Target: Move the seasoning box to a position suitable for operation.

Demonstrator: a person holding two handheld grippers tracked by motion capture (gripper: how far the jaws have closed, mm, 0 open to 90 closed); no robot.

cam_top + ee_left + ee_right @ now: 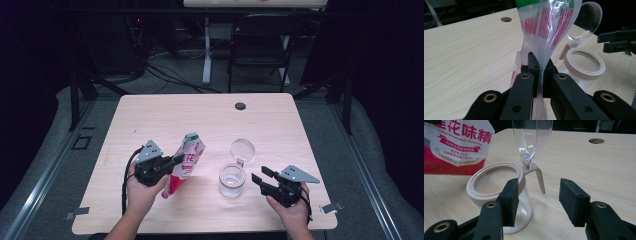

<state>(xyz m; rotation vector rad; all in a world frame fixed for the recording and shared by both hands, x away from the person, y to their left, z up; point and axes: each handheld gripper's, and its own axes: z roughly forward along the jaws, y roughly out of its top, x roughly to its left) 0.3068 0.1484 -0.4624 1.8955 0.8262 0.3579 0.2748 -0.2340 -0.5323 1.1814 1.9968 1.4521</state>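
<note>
Left gripper (176, 159): jaws pinched tight on the neck of a red-and-white seasoning pouch (186, 162), held tilted above the table (150, 115), its top leaning toward the jar. Just right of it, a small clear jar (232, 180) with a pale ring collar, standing upright, hinged clear lid (242, 149) flipped up and open. Right gripper (262, 176): jaws spread wide, nothing between them, poised just beside the jar and not touching. Step in hand, by the look of it: bringing the pouch over to pour into the jar. Next move likely calling for steadying the jar with the free jaws and lining the pouch mouth over the opening without spilling. Light wood tabletop with a dark cable hole (240, 106) at the far edge; beyond, grey floor, a folding chair (260, 45), loose cables, dark surroundings.
</note>
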